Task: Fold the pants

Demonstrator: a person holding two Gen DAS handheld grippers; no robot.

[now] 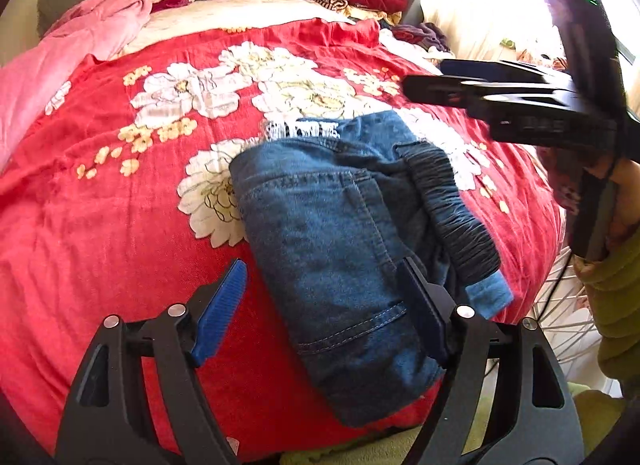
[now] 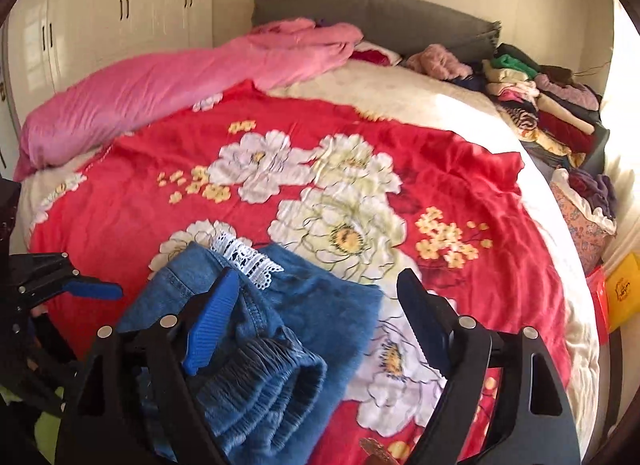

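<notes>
Denim pants (image 1: 340,241) lie folded on my red floral bedspread (image 1: 120,225), lace hem away from me, elastic waistband at their right. My left gripper (image 1: 320,293) tilts down over their near end, jaws apart, pinching nothing. My right gripper (image 2: 316,301) hangs above their right side, angled down, jaws wide, empty.
</notes>
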